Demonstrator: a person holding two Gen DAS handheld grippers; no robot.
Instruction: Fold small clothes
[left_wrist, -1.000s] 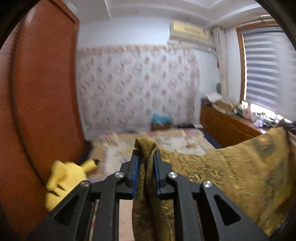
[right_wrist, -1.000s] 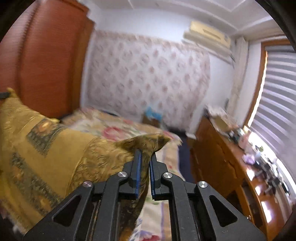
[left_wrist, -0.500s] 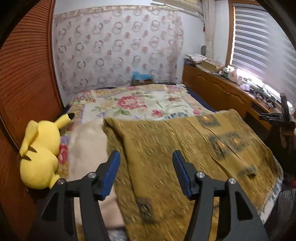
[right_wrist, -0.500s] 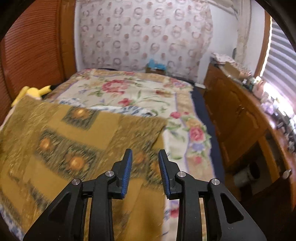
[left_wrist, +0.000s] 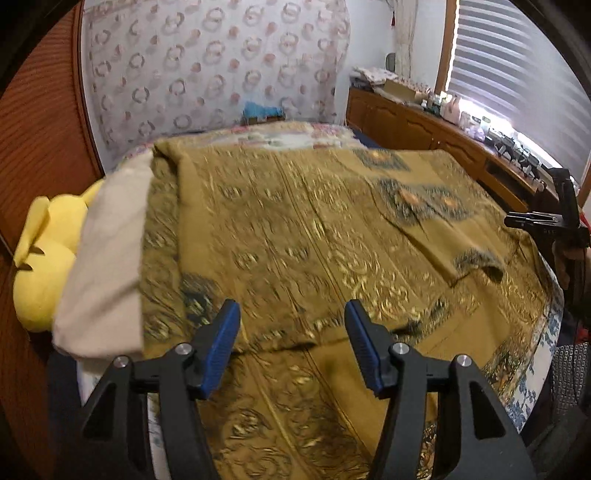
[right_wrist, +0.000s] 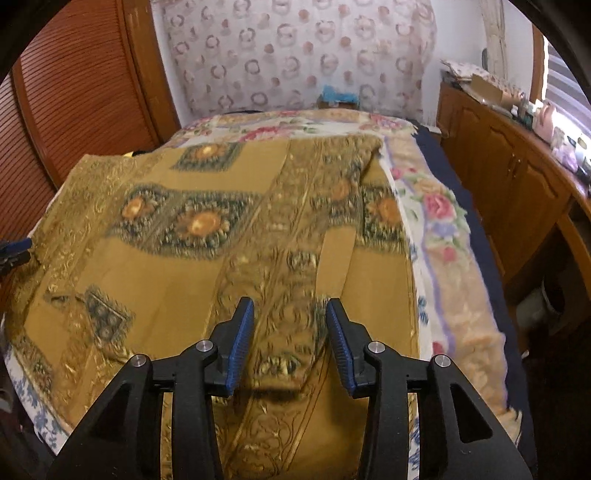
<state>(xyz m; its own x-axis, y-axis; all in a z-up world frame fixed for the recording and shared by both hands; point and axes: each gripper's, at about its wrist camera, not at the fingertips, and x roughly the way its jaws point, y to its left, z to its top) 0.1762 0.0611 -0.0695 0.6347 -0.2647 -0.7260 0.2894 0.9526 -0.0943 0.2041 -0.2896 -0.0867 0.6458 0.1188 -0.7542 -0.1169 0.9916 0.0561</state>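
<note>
Wood panelling is running down the left of the room, patterned wallpaper is closing the far end, and a bed (right_wrist: 436, 229) with a floral cover is filling the middle. At the far left a yellow plush (left_wrist: 44, 258) is lying against the panelling, with a beige cloth (left_wrist: 107, 258) just beside it, touching the left edge of the gold cloth (left_wrist: 314, 229).

That gold cloth is lying spread over the bed, its long axis running left to right across both views, and its near part is showing a doubled layer whose edge is crossing just ahead of both tools. The left tool (left_wrist: 291, 350) is hanging over the left half with its fingers wide apart and nothing between them. The right tool (right_wrist: 290, 343) is hanging over the right half, fingers likewise apart and empty, with the fold edge sitting directly below and between them.

Judging from this, the next fold is depending on that near edge: it is lying straight ahead of and under each tool, so each one is equally close to its own end. The cloth's far edge is lying well apart, toward the wallpaper. To the right, a wooden cabinet (right_wrist: 517, 177) is running along the window.
</note>
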